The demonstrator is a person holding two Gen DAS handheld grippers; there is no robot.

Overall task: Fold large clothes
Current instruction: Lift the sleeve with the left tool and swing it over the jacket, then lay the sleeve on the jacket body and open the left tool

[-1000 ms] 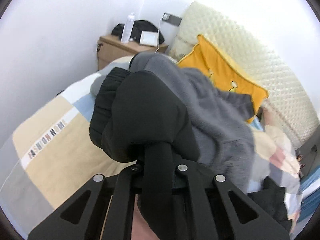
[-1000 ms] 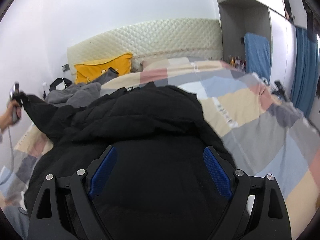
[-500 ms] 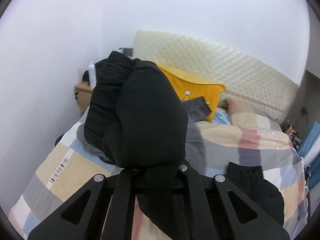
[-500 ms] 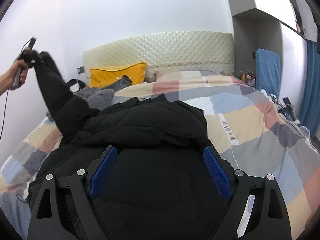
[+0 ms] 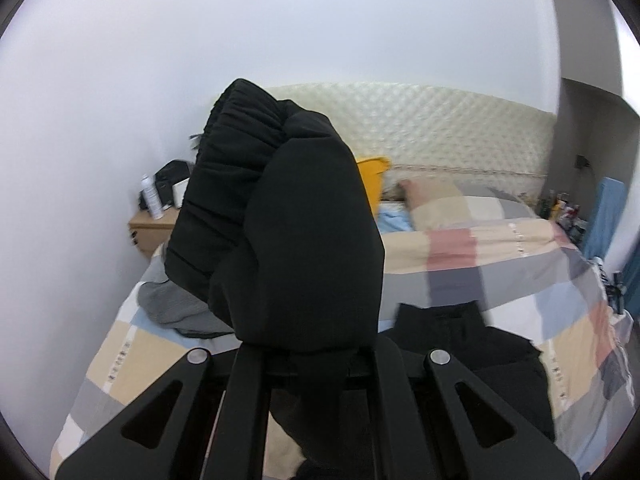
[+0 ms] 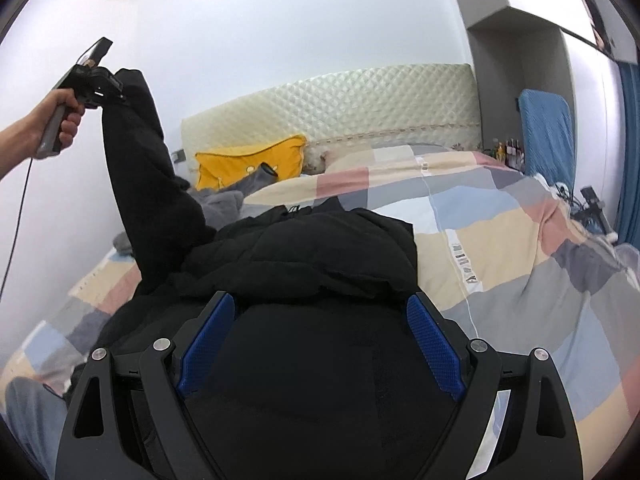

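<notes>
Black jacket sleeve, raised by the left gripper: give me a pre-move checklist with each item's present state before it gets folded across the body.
1. left gripper clamped on the sleeve: ok, cuff bunched between its fingers.
2. Sleeve lifted off the bed: ok, it hangs from the gripper down to the shoulder.
3. right gripper free: ok, open above the jacket body, pinching nothing.
4. Jacket body flat: not ok, rumpled and puffy.
5. Landing zone free: cannot tell; grey garment lies close beside the shoulder.
6. Other sleeve's position: cannot tell, out of sight.
</notes>
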